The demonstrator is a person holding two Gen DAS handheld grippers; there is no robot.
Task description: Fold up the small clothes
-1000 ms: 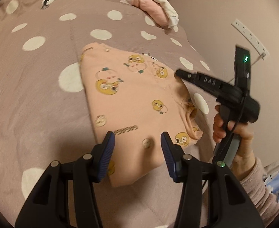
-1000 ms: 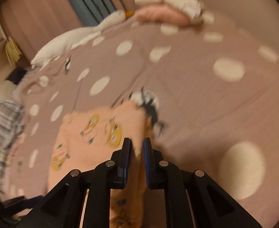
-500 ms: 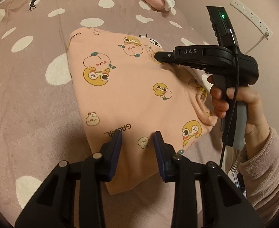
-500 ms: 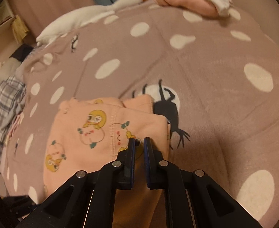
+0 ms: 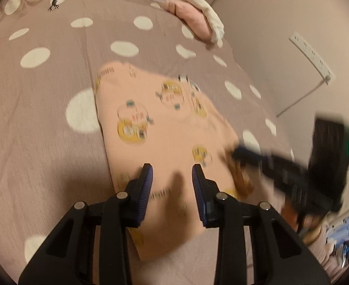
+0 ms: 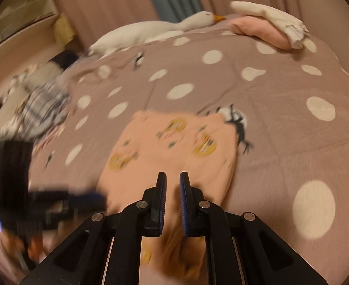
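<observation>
A small peach garment with yellow duck prints [image 5: 167, 128] lies folded flat on the polka-dot bed cover [image 5: 43, 95]. It also shows in the right wrist view [image 6: 174, 147]. My left gripper [image 5: 172, 180] is open and empty, just above the garment's near part. My right gripper [image 6: 173, 187] has its jaws a narrow gap apart with nothing between them, above the garment's near right edge. In the left wrist view the right gripper [image 5: 238, 154] is blurred at the garment's right side.
A folded pink and white pile [image 5: 198, 21] lies at the bed's far right corner. A white goose plush [image 6: 155, 30] lies along the far edge. Plaid clothes [image 6: 43, 106] lie at the left. A wall with a power strip [image 5: 312, 57] borders the right.
Both grippers have pulled back from the garment. The left jaws have opened wider. The right gripper has withdrawn from the garment's far right part to its near right edge.
</observation>
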